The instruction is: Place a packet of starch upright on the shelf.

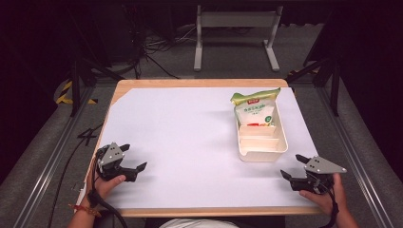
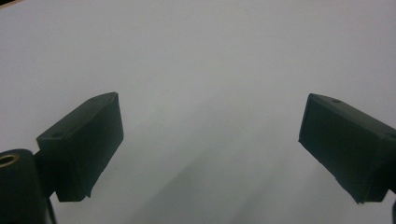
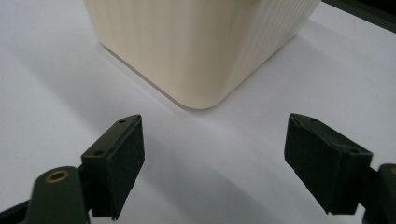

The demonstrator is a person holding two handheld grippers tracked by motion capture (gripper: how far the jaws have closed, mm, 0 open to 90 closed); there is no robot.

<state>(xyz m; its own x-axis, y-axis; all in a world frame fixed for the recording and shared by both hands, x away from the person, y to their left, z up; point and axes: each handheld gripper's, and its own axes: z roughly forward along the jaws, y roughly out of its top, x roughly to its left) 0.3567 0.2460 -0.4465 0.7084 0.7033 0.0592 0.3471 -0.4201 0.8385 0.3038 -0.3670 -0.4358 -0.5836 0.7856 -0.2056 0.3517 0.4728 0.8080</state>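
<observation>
In the high view, one cream tray (image 1: 280, 142) stood on the bench (image 1: 180, 137) right of centre with one green-topped pouch (image 1: 255, 110) propped in its far compartment, while the left gripper (image 1: 131, 156) and the right gripper (image 1: 292, 166) rested near the front edge, fingers spread and empty. The left gripper view showed its two fingers (image 2: 81, 142) apart over bare white bench. The right gripper view faced the tray's rounded corner (image 3: 205, 51) just ahead; the tray looked stiff and light, best pinched at a rim wall, the pouch soft and crinkly.

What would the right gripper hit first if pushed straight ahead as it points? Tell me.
Most likely the cream tray: its rounded near corner sits directly ahead of the right gripper, whose jaws stand open and empty above the white table cover. Depth is unclear.
</observation>
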